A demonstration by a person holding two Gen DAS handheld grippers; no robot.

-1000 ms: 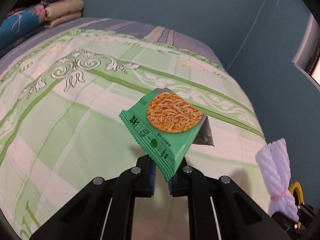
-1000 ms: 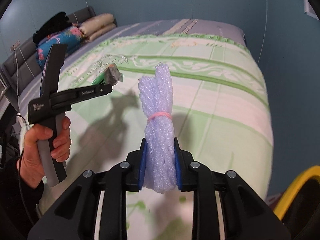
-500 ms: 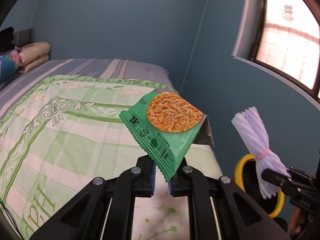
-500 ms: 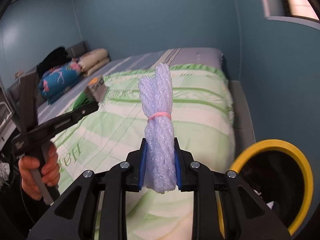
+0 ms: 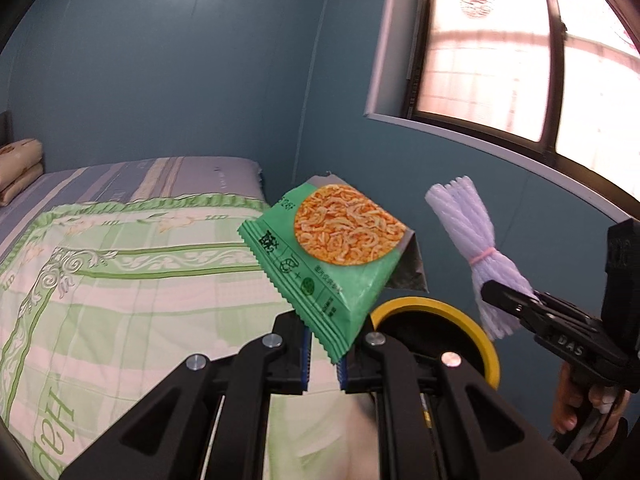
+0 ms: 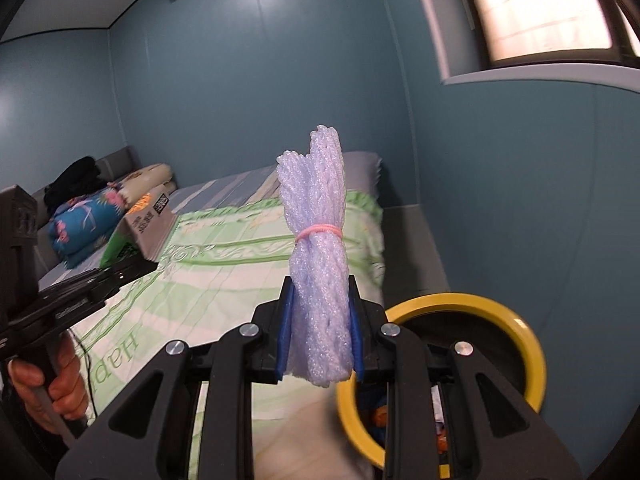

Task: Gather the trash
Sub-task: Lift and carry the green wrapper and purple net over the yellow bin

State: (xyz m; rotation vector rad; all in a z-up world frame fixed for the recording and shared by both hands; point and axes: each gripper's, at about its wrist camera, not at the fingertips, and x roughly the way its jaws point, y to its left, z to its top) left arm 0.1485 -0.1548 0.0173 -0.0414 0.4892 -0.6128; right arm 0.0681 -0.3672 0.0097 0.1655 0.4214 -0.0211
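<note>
My left gripper (image 5: 323, 354) is shut on the bottom corner of a green snack wrapper (image 5: 328, 256) with an orange noodle picture, held up in the air. My right gripper (image 6: 320, 338) is shut on a bundle of pale lilac foam netting (image 6: 318, 256) tied with a pink band. The same bundle (image 5: 476, 252) shows at the right of the left wrist view, and the wrapper (image 6: 146, 220) at the left of the right wrist view. A bin with a yellow rim (image 6: 516, 328) stands on the floor beside the bed, below and just ahead of both grippers; its rim (image 5: 468, 326) sits behind the wrapper.
A bed with a green patterned cover (image 5: 120, 280) fills the left side. Pillows and a folded blue quilt (image 6: 86, 224) lie at its head. Blue walls and a window (image 5: 520, 52) close off the right. A person's hand (image 6: 60, 392) grips the left handle.
Both grippers swung up and to the right, away from the bed's middle towards its corner. The yellow-rimmed bin came into view and now sits close below them. Both grips are unchanged.
</note>
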